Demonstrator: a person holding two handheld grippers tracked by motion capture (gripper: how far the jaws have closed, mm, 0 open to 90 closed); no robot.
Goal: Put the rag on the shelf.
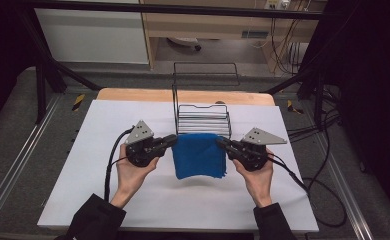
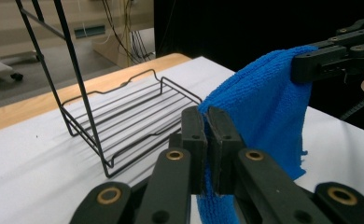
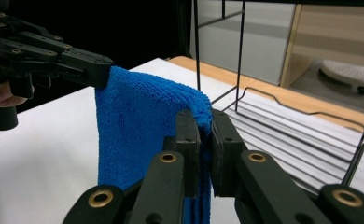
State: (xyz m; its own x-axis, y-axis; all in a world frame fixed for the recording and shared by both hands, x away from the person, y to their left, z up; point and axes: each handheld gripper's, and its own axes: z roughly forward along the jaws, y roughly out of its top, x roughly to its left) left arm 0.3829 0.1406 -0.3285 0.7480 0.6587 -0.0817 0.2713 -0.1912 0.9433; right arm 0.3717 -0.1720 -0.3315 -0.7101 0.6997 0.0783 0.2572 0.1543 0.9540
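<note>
Blue terry cloth (image 1: 199, 155), one piece, hangs lifted off the white table sheet (image 1: 133, 200), stretched between two hand-held grippers. Left gripper (image 1: 174, 139): jaws clenched on the cloth's upper left corner, confirmed in the left gripper view (image 2: 207, 135), where the fabric is pinched between both pads. Right gripper (image 1: 219, 142): jaws likewise clamped on the upper right corner, the cloth (image 3: 138, 126) draping down from that pinch in the right gripper view. Lower edge of the cloth hangs free, near the sheet; contact with it cannot be determined.

One black wire rack (image 1: 203, 120) stands just behind the cloth, its flat tray on the sheet and its tall back frame upright at the far side. Rack and cloth are apart. One wooden tabletop edge (image 1: 133, 95) shows beyond the sheet. Two cables, one per gripper, trail toward the near side.
</note>
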